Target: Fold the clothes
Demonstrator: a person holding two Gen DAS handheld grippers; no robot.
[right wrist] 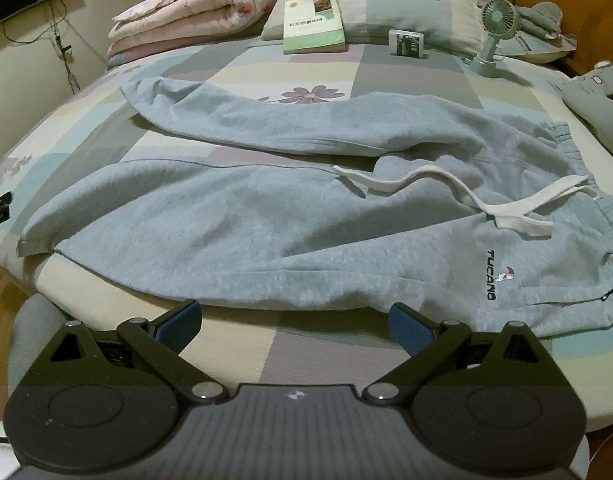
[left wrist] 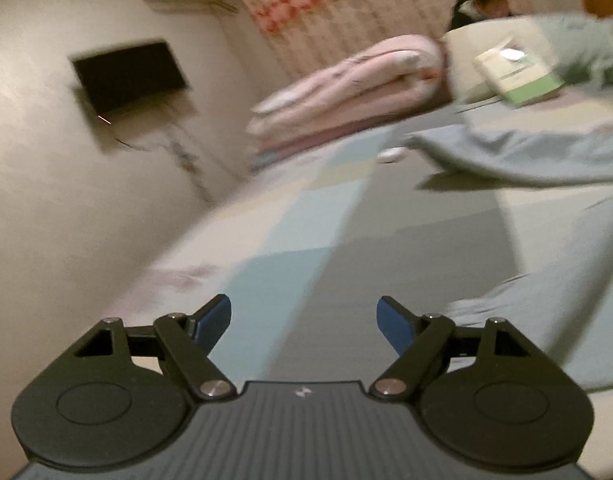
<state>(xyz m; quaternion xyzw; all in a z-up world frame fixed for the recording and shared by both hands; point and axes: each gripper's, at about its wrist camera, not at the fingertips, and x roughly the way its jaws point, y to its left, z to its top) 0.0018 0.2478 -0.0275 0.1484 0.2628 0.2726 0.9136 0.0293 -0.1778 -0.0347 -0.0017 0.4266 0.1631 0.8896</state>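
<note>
Grey pants [right wrist: 306,216] lie spread flat on bed [right wrist: 326,360], long axis crosswise just ahead of right hand-held gripper [right wrist: 296,326], waistband to its right. Right is nearer; left hand-held gripper [left wrist: 304,322] off by leg ends. Both released, empty.

bare bedsheet [right wrist: 314,344] near, sweatpants [right wrist: 266,216] beyond
</note>
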